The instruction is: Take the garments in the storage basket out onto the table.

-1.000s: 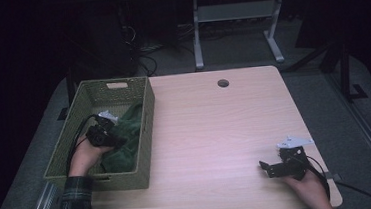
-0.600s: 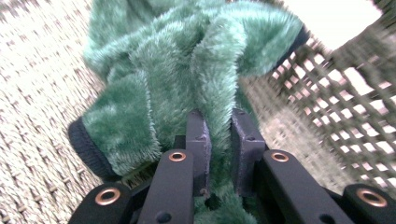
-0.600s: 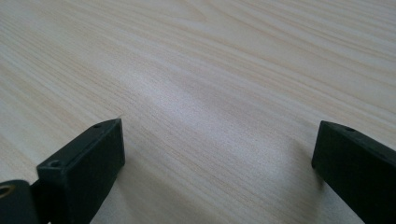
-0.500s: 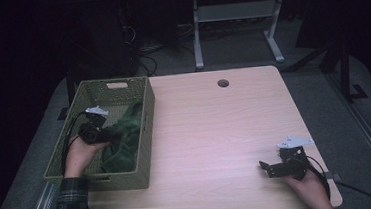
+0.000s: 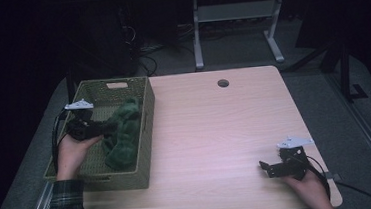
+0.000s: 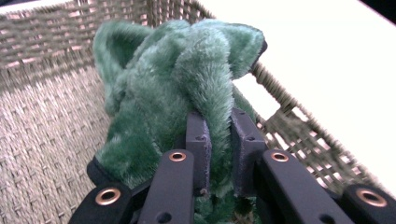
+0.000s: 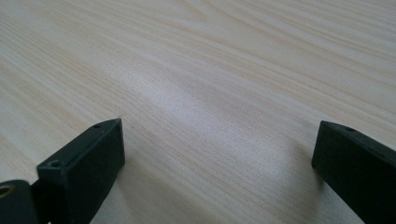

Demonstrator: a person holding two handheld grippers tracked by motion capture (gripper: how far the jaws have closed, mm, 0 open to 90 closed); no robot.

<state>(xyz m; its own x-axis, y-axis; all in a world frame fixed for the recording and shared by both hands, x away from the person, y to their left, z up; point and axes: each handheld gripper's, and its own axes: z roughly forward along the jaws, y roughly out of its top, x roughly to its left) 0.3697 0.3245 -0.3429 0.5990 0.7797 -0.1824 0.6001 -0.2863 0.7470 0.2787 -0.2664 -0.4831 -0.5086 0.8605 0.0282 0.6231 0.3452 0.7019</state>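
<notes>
A: Left jaws first. In the left gripper view my left gripper point(image 6: 219, 140) is pinched tight on a fold of the green plush cloth point(image 6: 177, 88); fur bulges over both pads, so the grip looks secure.

B: Where's the cloth sitting?

A: Inside the woven basket point(image 5: 143, 133), left side of the high view. The cloth point(image 5: 123, 134) is bunched against the basket's right wall, with its upper end reaching to about the rim. I hold it by a fold at its left side, probably so the whole piece comes up in one lift and clears that wall.

B: Right side?

A: My right gripper point(image 5: 271, 169) is at the lower right of the high view, low over the table, well apart from the basket. In the right gripper view its jaws stand wide, nothing between them, bare wood below. My guess is it's parked there to stay out of the way, or waiting to take a corner once the cloth is out.

B: Surface?

A: Light wood-grain table point(image 5: 226, 131), with a round cable hole point(image 5: 223, 83) near the far edge, centre top of the tabletop. Open space between basket and right gripper.

B: Room?

A: Dark. There's a grey metal frame point(image 5: 236, 15) beyond the table at upper centre, cables on the floor at upper left, grey floor around.
</notes>
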